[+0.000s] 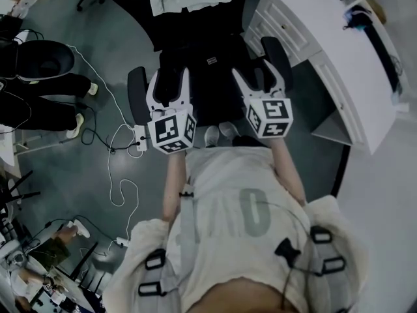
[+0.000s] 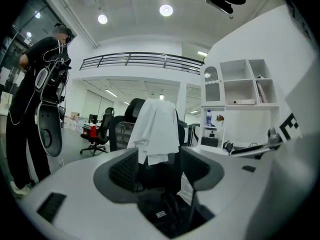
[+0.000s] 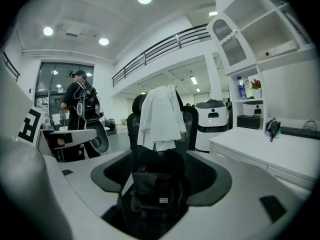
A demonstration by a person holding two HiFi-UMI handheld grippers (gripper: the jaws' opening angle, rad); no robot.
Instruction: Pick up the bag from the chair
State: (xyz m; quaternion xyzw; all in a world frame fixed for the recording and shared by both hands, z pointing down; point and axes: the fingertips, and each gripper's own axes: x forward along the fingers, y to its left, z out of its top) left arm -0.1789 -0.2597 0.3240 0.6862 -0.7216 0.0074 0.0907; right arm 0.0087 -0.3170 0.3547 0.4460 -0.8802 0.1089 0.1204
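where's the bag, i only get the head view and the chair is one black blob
observer: Right gripper view: the black bag sits on the chair seat, centred beyond the open right hand-held gripper, with no pad touching it.
operator: is the left one lined up too
observer: Not quite. Left gripper view: the left hand-held gripper is open too, but the bag shows low and right of centre beyond it.
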